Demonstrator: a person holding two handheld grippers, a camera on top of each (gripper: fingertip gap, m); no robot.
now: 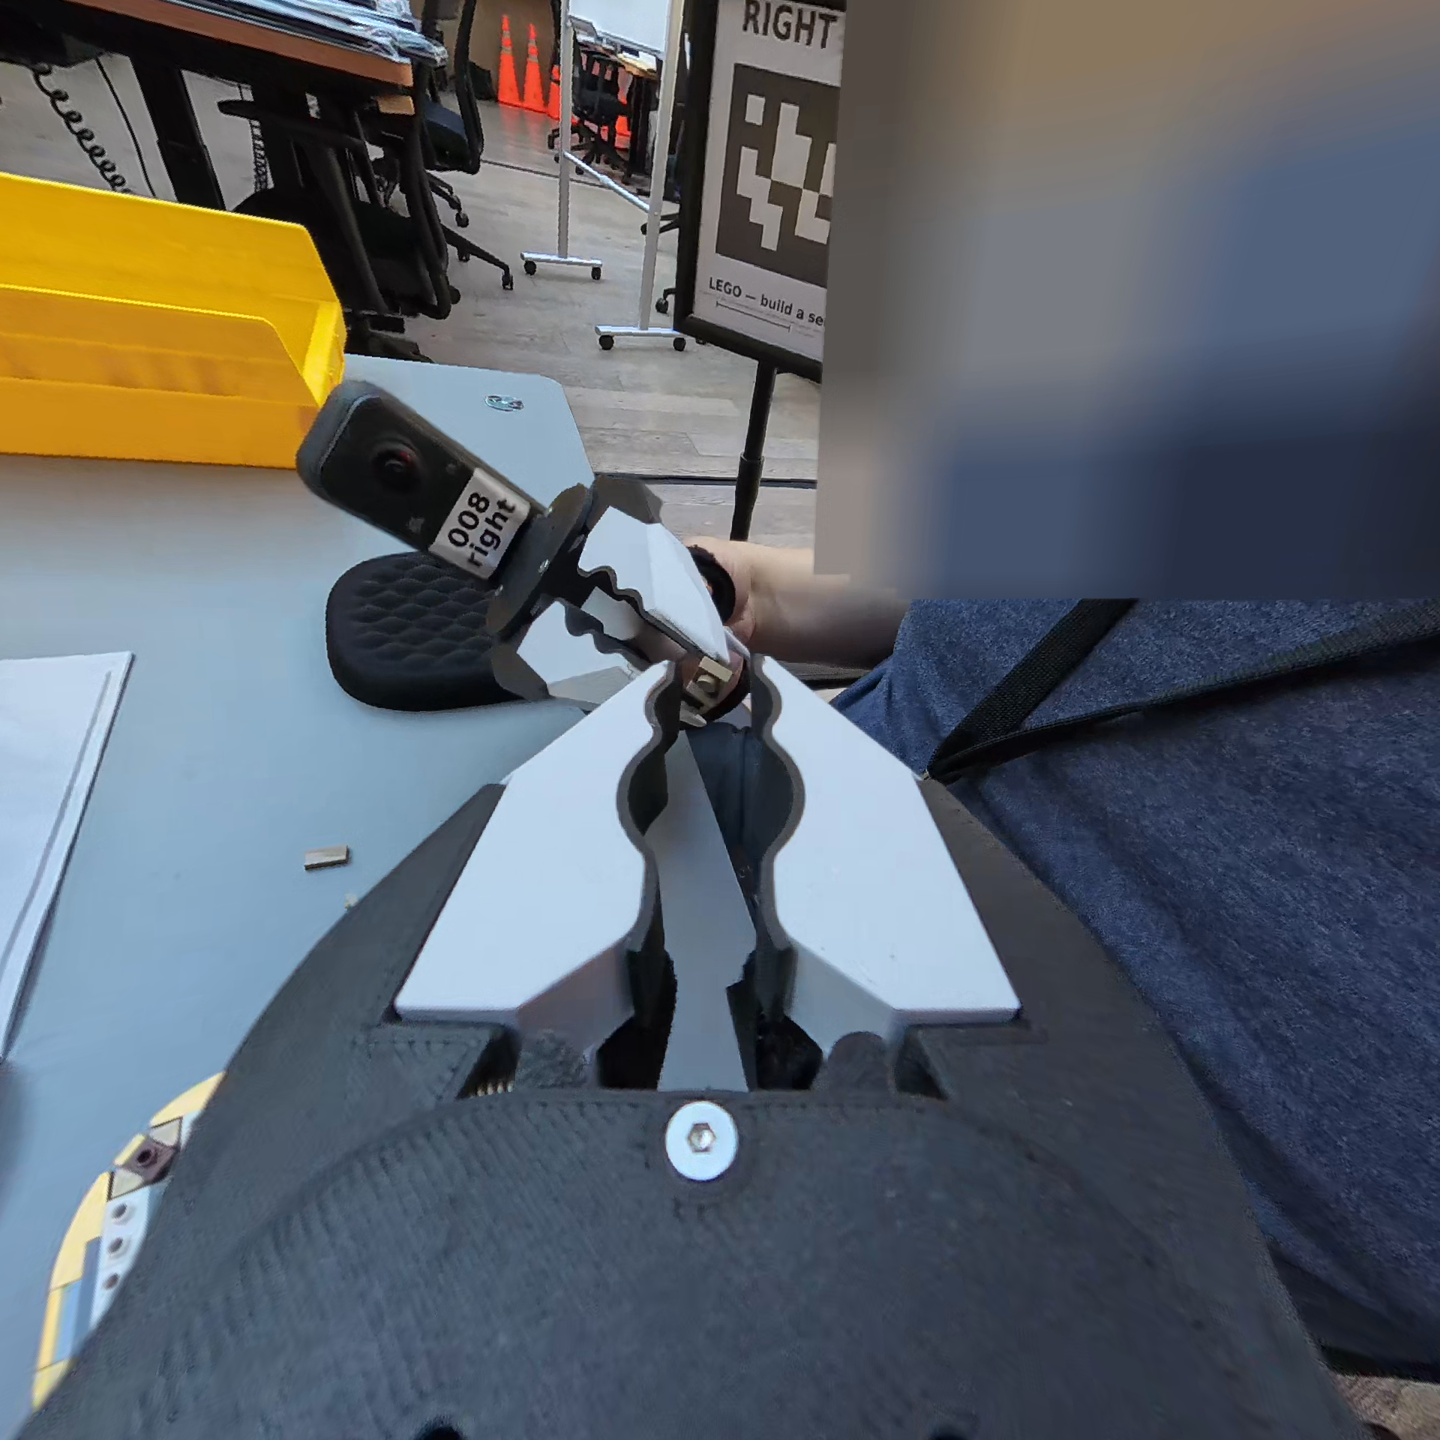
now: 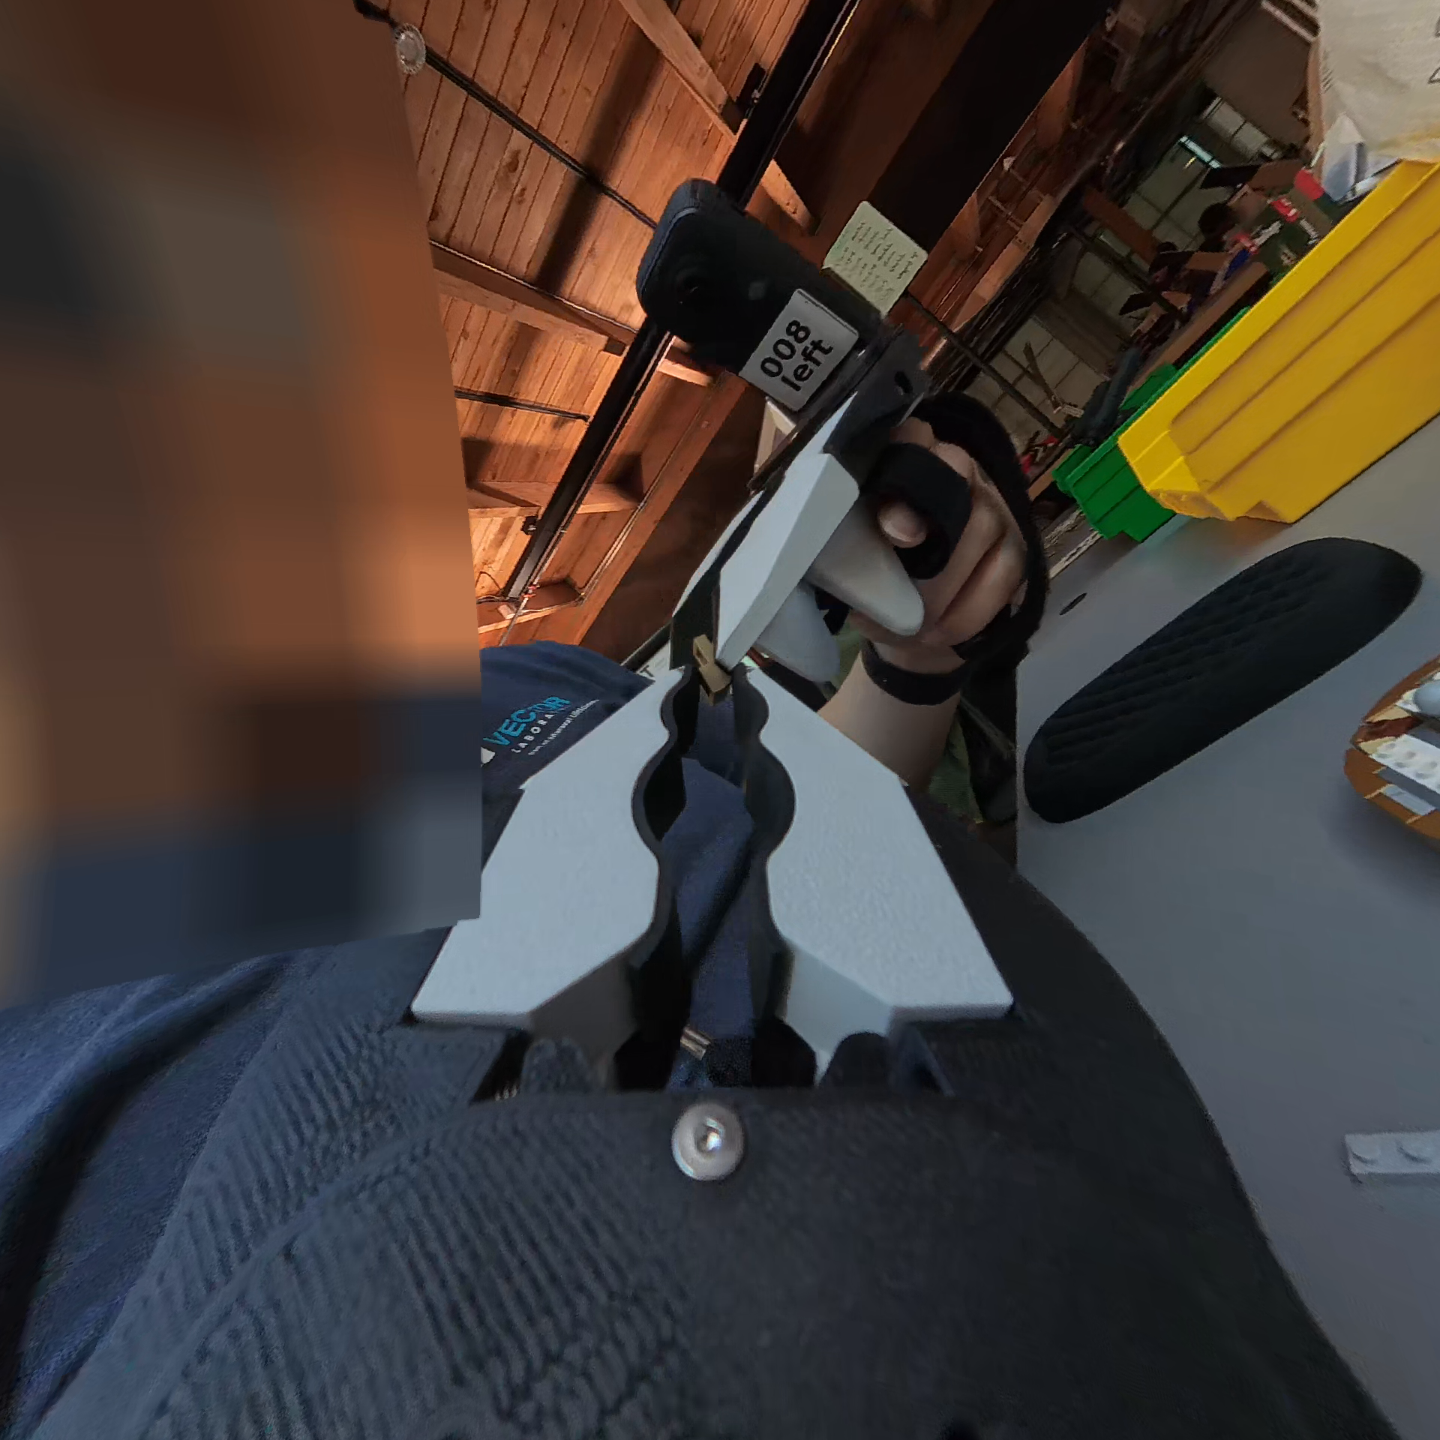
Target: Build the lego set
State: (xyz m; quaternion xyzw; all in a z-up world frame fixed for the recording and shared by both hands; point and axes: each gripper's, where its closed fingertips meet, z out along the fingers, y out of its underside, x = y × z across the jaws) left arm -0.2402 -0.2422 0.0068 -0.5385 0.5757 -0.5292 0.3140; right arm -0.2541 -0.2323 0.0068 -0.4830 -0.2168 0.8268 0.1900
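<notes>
My left gripper [image 1: 711, 676] and my right gripper [image 2: 711, 679] meet tip to tip in the air over the person's lap, just off the table's near edge. A small tan lego piece [image 1: 705, 687] with one stud sits where the tips meet, and both pairs of fingers are closed in on it. It also shows in the right wrist view [image 2: 707, 664]. I cannot tell whether it is one piece or two pressed together. A partly built lego model [image 1: 117, 1215] in yellow, grey and brown lies on the grey table [image 1: 234, 740]. It shows at the right edge of the right wrist view [image 2: 1395, 756].
A loose tan piece [image 1: 326, 857] and a grey plate [image 2: 1395, 1165] lie on the table. A black padded rest [image 1: 413, 631] sits behind the grippers. Yellow bins [image 1: 156, 327] and a green bin [image 2: 1106, 475] stand at the back. White paper [image 1: 47, 779] lies at the left. A sign stand [image 1: 779, 195] stands beyond.
</notes>
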